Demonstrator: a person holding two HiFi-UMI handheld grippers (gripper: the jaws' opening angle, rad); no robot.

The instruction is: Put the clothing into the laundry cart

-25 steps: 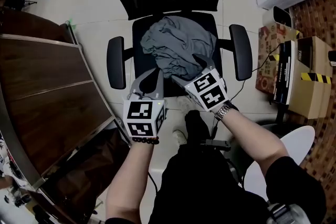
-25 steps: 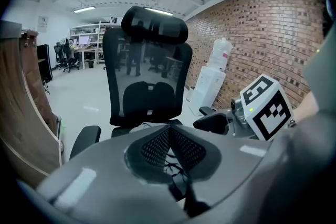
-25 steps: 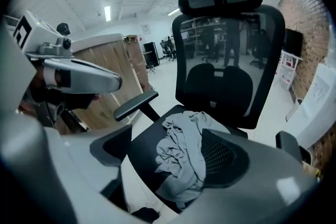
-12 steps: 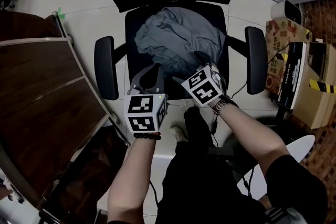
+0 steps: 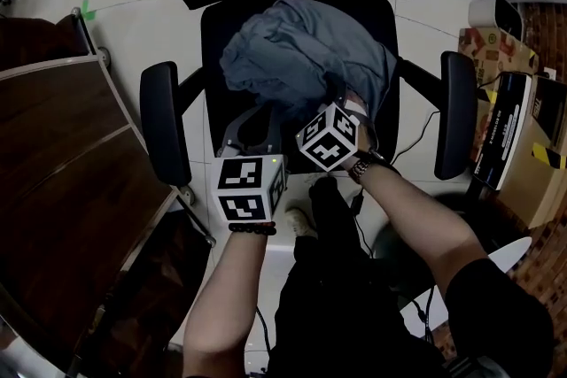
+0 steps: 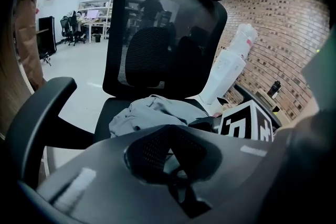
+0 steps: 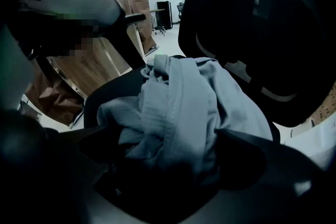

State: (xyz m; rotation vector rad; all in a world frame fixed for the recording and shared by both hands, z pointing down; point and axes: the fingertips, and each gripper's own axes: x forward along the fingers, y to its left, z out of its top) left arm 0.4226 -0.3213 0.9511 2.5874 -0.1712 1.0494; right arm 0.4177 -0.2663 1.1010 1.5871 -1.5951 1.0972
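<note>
Left gripper [image 5: 255,124]: my jaws are pressed together with nothing between them, poised at the seat's front edge, just short of the cloth.
Clothing [image 5: 297,57]: a grey-blue garment, crumpled in a heap on the office chair [image 5: 165,124] seat.
Right gripper [image 7: 173,150]: my jaws stand wide, straddling a fold at the heap's near right side, not clamped on it.
Done: nothing yet, I judge; the garment rests wholly on the chair.
Left: pinch, lift, carry to the laundry cart, which no view shows.
</note>
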